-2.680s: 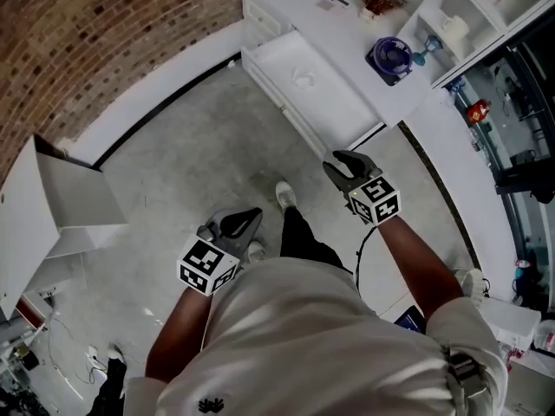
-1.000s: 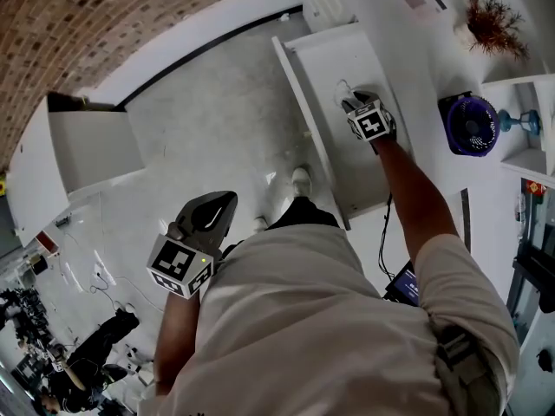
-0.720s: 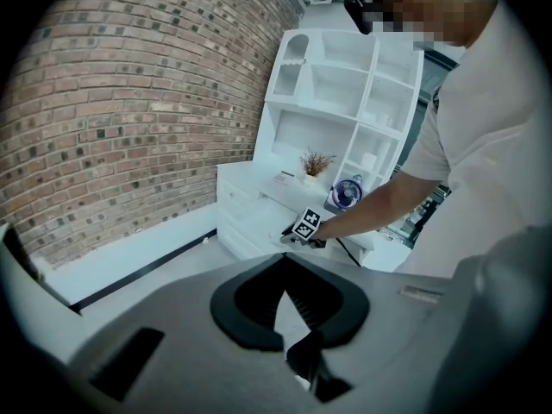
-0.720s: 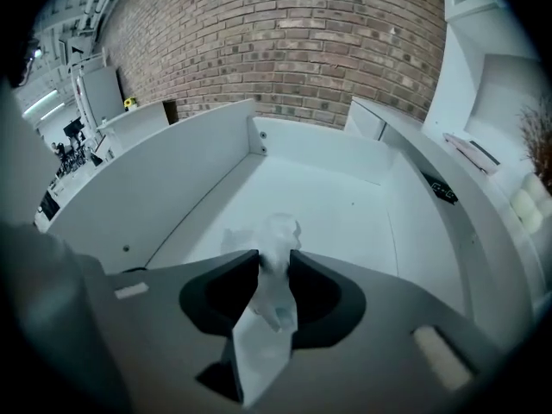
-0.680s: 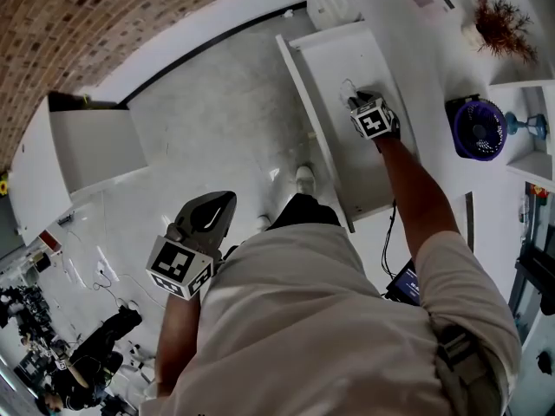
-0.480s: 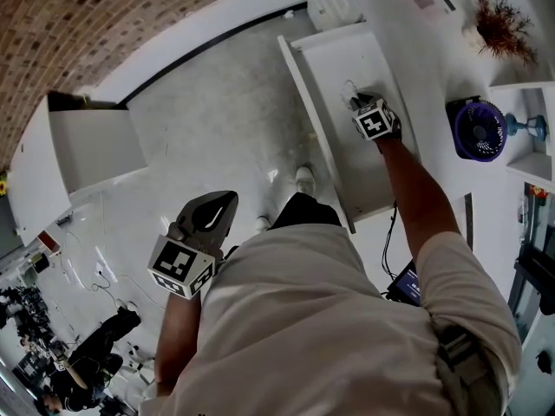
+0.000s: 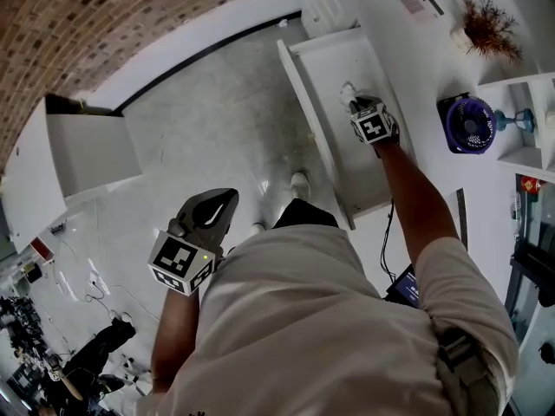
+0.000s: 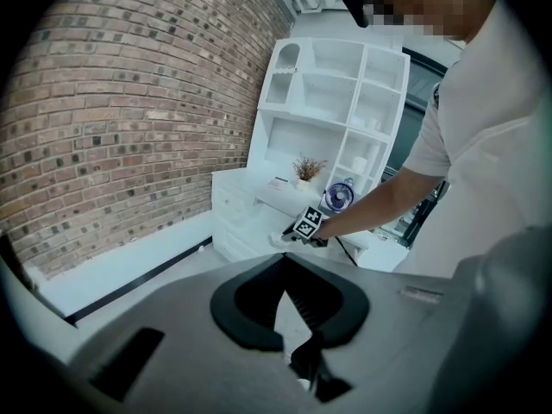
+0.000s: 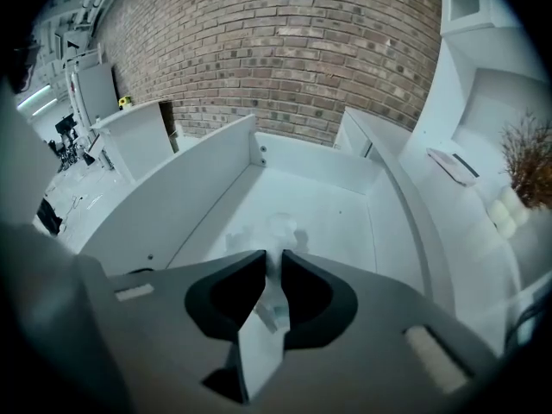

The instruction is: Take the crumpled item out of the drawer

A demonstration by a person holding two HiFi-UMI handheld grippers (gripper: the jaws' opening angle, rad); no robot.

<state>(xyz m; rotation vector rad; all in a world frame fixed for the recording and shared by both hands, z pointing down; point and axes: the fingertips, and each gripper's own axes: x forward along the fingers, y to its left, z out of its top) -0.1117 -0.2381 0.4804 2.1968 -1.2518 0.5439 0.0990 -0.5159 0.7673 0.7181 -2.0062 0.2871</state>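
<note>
Right gripper (image 9: 274, 259): fingers narrow and closing on the crumpled wad (image 9: 281, 225), which fills the gap. Left gripper (image 7: 224, 201): fingers together, empty, lower left of the head view. The wad sits mid-floor in the open white drawer (image 7: 334, 59), upper centre. It looks light, soft and springy, so pinch through the bulk, not a loose edge.
</note>
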